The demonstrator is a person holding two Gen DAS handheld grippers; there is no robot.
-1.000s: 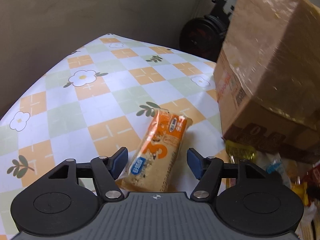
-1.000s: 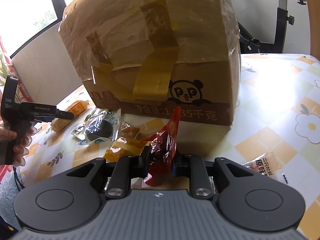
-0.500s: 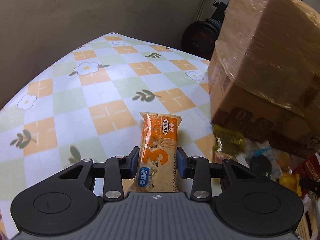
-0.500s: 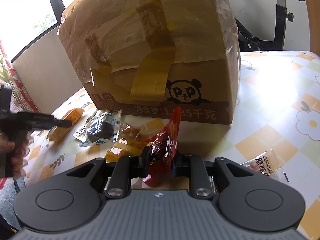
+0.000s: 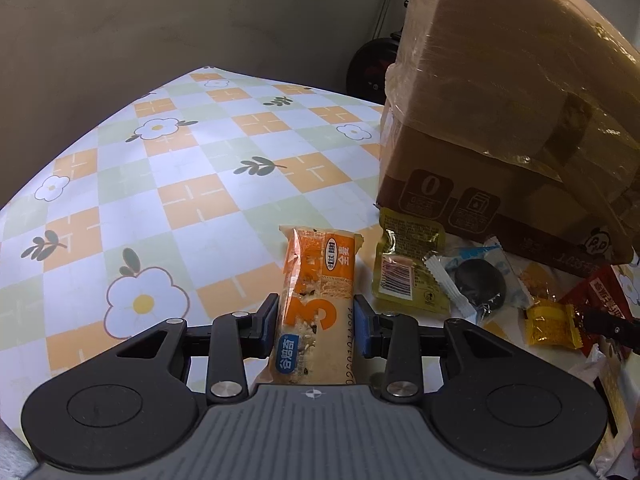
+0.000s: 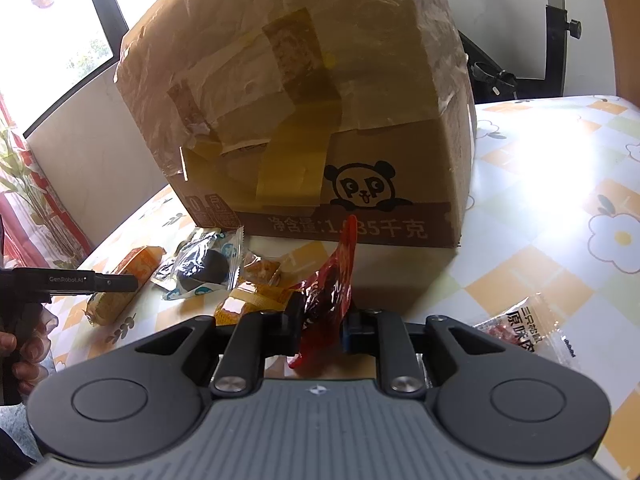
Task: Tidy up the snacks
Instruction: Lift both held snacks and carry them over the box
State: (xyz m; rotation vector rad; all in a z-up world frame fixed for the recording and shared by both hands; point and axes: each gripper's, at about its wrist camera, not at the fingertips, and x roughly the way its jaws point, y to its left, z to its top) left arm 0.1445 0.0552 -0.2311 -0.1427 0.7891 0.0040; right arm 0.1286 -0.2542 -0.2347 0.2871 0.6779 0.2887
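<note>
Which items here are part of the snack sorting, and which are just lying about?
Job:
- orange cereal bar wrapper, in left claw
- red crinkly snack packet, in right claw
- loose yellow-green sachet
- clear packet with dark round cake

Lying about:
- taped brown cardboard box
- exercise bike

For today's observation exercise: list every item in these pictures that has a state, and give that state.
Left tool: shut on orange bar.
Orange bar: gripped, sealed.
Right tool: shut on red packet.
Red packet: gripped, upright.
Cardboard box: taped shut.
Dark cookie pack: lying sealed.
</note>
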